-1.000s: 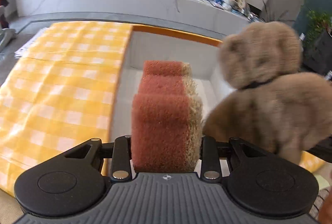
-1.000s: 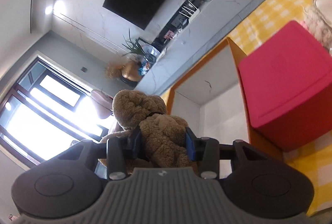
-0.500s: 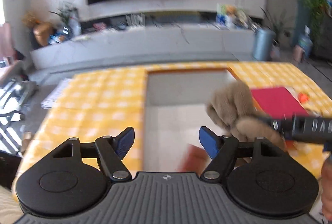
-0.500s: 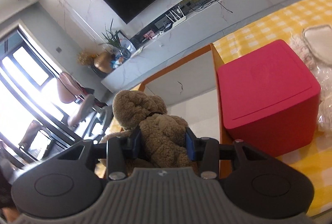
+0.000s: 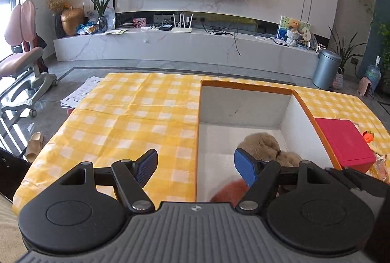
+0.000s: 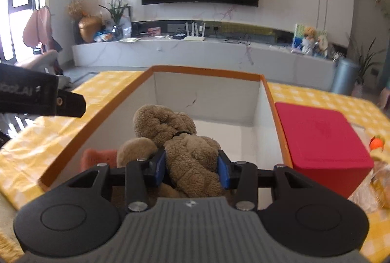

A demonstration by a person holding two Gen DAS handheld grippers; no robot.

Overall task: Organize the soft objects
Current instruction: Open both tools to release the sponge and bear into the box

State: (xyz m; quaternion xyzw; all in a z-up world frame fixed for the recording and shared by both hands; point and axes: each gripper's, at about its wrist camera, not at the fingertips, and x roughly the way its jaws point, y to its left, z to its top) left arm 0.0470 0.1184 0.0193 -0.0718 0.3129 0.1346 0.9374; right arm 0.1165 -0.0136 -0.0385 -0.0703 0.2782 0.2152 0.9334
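Note:
My right gripper [image 6: 192, 169] is shut on a brown teddy bear [image 6: 180, 141] and holds it low inside the white box with the orange rim [image 6: 202, 70]. The bear also shows in the left wrist view [image 5: 265, 148], near the box's right wall. A red-orange sponge [image 5: 229, 192] lies on the box floor at the near side; in the right wrist view it [image 6: 97, 158] sits left of the bear. My left gripper [image 5: 196, 166] is open and empty, raised above the box's left wall [image 5: 197, 141].
A red box [image 5: 343, 143] stands just right of the white box on the yellow checked tablecloth [image 5: 126, 116]. A small orange toy [image 5: 368, 136] and a plastic-wrapped item [image 6: 375, 185] lie further right. Papers [image 5: 78, 94] overhang the table's far left edge.
My left gripper let go of the sponge, which dropped into the box, then opened and pulled back and up. My right gripper levelled out and lowered the bear into the box.

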